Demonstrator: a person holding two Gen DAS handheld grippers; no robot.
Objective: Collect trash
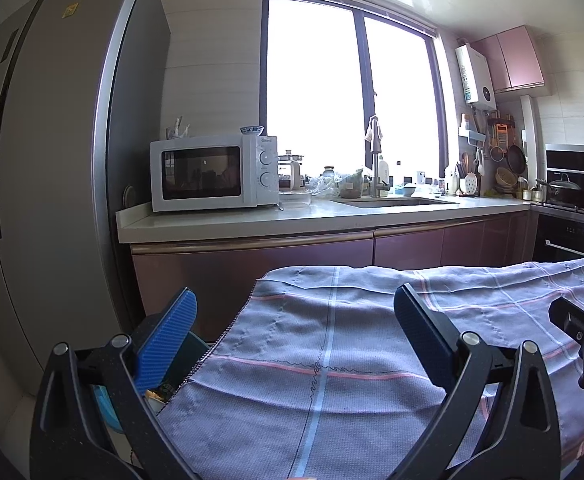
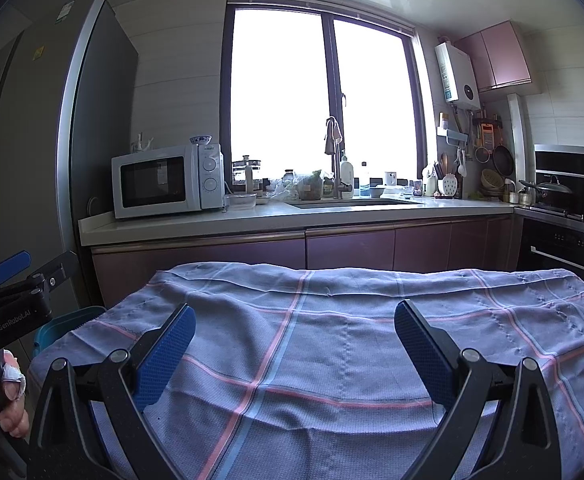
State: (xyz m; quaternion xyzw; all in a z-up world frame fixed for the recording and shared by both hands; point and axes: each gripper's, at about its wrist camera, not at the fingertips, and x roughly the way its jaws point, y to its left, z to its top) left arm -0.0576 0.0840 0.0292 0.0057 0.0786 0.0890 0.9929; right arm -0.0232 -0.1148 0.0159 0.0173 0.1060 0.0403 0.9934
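Both the left gripper (image 1: 294, 338) and right gripper (image 2: 294, 346) gape wide and empty over the checked cloth (image 2: 332, 320), one body reading "GenRobot.AI".

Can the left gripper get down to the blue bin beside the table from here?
Probably yes: the left gripper is open and the blue bin sits just below its left finger, past the cloth's edge, nothing between.

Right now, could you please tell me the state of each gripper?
Left gripper: open, holding nothing, above the checked cloth.
Right gripper: open, holding nothing, above the same cloth.
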